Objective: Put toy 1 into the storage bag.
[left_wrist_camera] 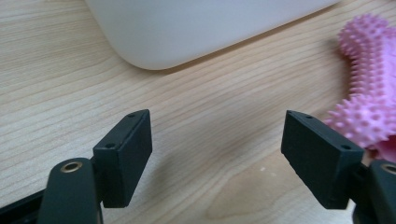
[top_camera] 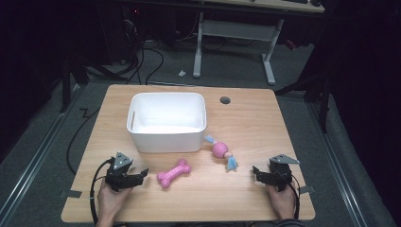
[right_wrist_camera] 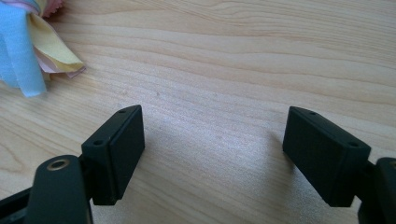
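A pink spiky bone toy (top_camera: 173, 173) lies on the wooden table (top_camera: 246, 118) in front of a white tub (top_camera: 167, 121). My left gripper (top_camera: 143, 174) rests on the table just left of the bone, open, with bare wood between its jaws. In the left gripper view the bone (left_wrist_camera: 369, 93) lies beside the right jaw, outside the gap of the left gripper (left_wrist_camera: 217, 154). A pink ball toy with blue and yellow fleece tails (top_camera: 222, 152) lies right of the tub. My right gripper (top_camera: 256, 171) sits open right of it; the fleece tails (right_wrist_camera: 28, 46) lie off to the left of the right gripper (right_wrist_camera: 212, 156).
A round cable hole (top_camera: 225, 100) is in the table behind the tub. Beyond the table stand a white desk frame (top_camera: 234, 42) and loose cables (top_camera: 142, 61) on the dark floor. Black cables (top_camera: 94, 189) trail from the left gripper near the front edge.
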The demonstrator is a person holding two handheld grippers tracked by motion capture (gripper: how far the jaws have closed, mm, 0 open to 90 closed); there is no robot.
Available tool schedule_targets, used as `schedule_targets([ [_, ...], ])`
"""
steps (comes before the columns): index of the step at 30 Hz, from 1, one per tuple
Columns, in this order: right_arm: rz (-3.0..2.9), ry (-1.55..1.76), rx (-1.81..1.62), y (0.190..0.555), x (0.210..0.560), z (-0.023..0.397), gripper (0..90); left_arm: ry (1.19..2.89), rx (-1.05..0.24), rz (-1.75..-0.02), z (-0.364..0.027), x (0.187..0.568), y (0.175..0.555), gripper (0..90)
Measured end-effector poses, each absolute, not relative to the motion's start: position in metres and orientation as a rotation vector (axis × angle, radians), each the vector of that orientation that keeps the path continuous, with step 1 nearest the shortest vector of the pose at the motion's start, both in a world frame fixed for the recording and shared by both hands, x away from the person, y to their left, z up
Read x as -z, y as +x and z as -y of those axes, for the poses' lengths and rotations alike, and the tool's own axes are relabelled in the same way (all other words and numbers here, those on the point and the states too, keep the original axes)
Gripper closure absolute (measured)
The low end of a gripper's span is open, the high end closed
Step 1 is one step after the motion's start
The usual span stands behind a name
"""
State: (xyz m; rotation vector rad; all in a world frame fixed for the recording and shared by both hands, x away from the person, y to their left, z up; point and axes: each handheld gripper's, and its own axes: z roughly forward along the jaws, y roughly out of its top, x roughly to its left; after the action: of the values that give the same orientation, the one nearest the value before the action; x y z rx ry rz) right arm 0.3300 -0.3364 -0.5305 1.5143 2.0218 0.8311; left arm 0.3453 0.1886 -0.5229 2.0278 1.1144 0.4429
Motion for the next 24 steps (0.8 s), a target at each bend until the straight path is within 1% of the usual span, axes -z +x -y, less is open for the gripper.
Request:
schedule_targets([
  [5, -2.022, 1.514, -0.831, 0.33, 0.531, 0.336, 20.9, 2.026, -0.409, -1.093, -0.187, 0.512, 0.341, 28.1],
  [10, -2.022, 1.515, -0.831, 0.33, 0.531, 0.336, 20.9, 2.03, -0.418, -1.058, -0.184, 0.502, 0.337, 31.5],
  [13, -2.022, 1.515, -0.831, 0.33, 0.531, 0.336, 20.9, 2.054, -0.411, -1.03, -0.178, 0.495, 0.335, 31.2],
  [15, -2.022, 1.515, -0.831, 0.33, 0.531, 0.336, 20.9, 2.085, -0.392, -1.009, -0.17, 0.492, 0.335, 29.2],
  [24, -2.022, 1.514, -0.831, 0.33, 0.531, 0.336, 20.9, 2.123, -0.355, -0.951, -0.149, 0.485, 0.338, 27.5],
])
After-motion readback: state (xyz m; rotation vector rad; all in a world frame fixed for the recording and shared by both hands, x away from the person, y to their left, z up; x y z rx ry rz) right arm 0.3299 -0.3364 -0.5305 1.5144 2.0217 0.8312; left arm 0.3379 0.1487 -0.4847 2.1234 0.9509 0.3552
